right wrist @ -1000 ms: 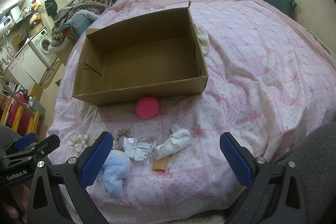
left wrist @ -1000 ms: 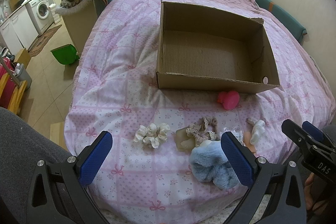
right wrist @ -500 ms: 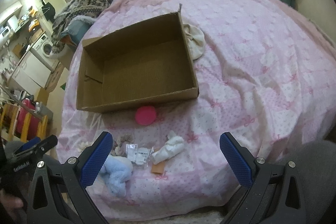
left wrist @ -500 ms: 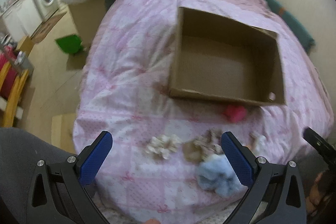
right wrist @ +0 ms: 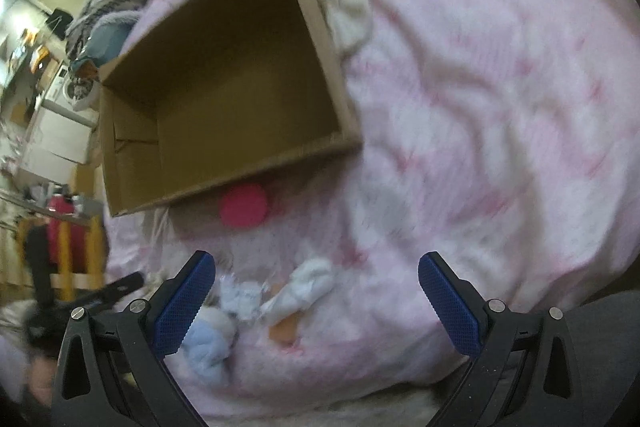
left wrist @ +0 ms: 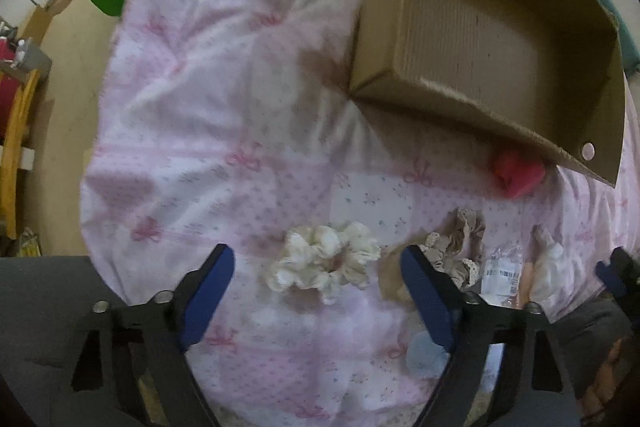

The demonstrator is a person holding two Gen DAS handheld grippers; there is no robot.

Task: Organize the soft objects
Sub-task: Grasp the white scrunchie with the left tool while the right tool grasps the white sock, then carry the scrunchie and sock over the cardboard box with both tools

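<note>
Left tongs (left wrist: 316, 291) of mine point down at the pink bedspread (left wrist: 208, 131); their jaws have just been closing yet stand wide, the cream scrunchie (left wrist: 326, 263) between them untouched. Right tongs (right wrist: 316, 301) gape wide, holding nothing, over a white sock (right wrist: 304, 287) and blue fluffy scrunchie (right wrist: 210, 339). Beyond lies 1 pink round thing (right wrist: 243, 205) beside the empty cardboard box (right wrist: 120, 163).
</note>
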